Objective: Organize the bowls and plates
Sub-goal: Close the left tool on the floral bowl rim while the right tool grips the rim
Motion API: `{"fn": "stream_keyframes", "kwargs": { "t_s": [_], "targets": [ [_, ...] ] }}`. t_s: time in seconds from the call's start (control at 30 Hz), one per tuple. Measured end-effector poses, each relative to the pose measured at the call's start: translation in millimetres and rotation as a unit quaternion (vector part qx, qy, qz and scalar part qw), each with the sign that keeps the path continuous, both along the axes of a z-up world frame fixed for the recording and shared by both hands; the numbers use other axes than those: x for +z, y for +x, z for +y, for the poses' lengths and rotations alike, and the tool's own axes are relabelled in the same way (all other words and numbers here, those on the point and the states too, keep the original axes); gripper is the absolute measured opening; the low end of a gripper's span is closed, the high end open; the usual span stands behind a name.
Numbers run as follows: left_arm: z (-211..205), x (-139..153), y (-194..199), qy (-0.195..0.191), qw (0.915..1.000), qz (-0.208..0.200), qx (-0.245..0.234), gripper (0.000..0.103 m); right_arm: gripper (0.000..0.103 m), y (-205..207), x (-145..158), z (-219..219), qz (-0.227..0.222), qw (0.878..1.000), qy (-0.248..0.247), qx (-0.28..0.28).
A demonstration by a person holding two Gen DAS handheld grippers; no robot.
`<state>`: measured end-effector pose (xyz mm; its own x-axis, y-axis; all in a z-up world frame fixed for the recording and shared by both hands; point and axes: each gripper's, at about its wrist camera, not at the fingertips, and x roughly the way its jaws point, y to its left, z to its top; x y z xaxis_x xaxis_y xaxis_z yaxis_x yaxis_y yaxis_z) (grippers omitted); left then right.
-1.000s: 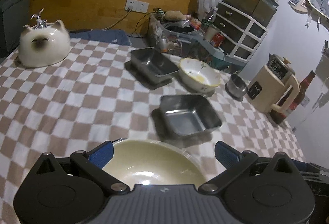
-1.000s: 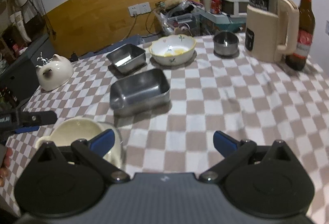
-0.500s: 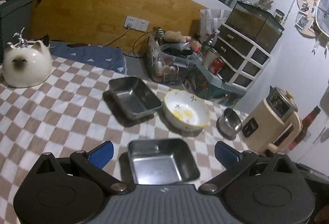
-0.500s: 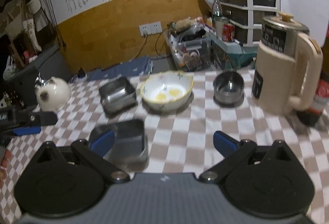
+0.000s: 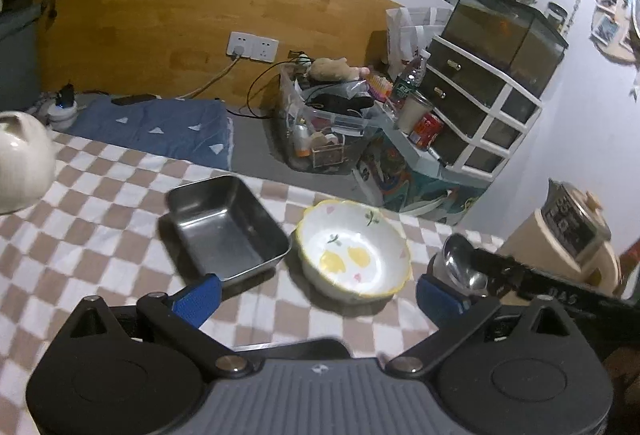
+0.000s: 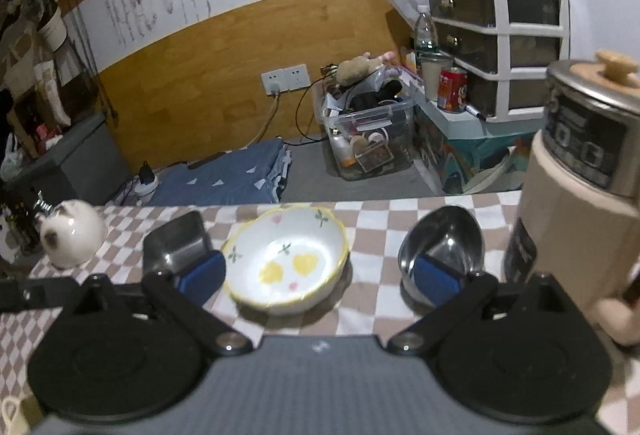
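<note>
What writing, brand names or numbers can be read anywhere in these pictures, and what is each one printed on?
Nothing can be read with certainty.
Black bar at the right of the left view: pale characters, too blurred to read.
Red can: white print, too blurred to read.
Beige appliance: marks on its dark panel, too small to read.
Clear bottle: green label, too small to read.

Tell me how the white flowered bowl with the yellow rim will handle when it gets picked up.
The flowered bowl looks like glazed ceramic, so probably stiff, breakable and fairly heavy for its size. Its glossy, sloping wall may slip between pads, so gripping over the wavy rim seems safer. It sits empty on the checked cloth, so nothing should spill.
</note>
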<state>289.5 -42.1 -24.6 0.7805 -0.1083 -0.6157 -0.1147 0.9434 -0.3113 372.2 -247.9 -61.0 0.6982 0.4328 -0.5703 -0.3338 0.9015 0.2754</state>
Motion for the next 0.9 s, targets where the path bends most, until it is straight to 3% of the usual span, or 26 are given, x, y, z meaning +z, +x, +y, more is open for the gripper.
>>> {"fn": "stream_keyframes", "kwargs": {
  "t_s": [0.1,0.27,0.4,0.57,0.7,0.8,0.9],
  "targets": [
    [-1.6,-8.8,18.6,-0.027,0.9996,0.006,0.007,0.081,0.09,24.1,-8.9,0.9,0.007,1.0,0.009,0.019],
    [-3.5,-30.4,44.9,-0.065,0.9973,0.032,0.012,0.058,0.088,50.3,-20.3,5.3,0.008,1.0,0.006,0.024],
    [-2.6,-53.3,66.9,-0.092,0.9938,0.059,0.021,0.042,0.073,75.5,-33.0,10.1,0.018,0.999,0.008,0.028],
    [0.8,-77.1,85.0,-0.114,0.9885,0.089,0.042,0.038,0.05,103.3,-48.8,15.7,0.054,0.997,0.029,0.041],
    [4.6,-86.9,100.2,-0.129,0.9857,0.097,0.049,0.028,0.035,121.2,-57.8,29.2,0.069,0.995,0.004,0.066],
    [6.1,-92.2,112.5,-0.131,0.9848,0.099,0.057,0.026,0.017,130.9,-66.4,37.8,0.085,0.993,-0.023,0.073],
    [8.7,-97.5,120.2,-0.138,0.9822,0.106,0.07,0.025,0.009,140.0,-75.5,44.8,0.1,0.99,-0.039,0.088]
  ]
}}
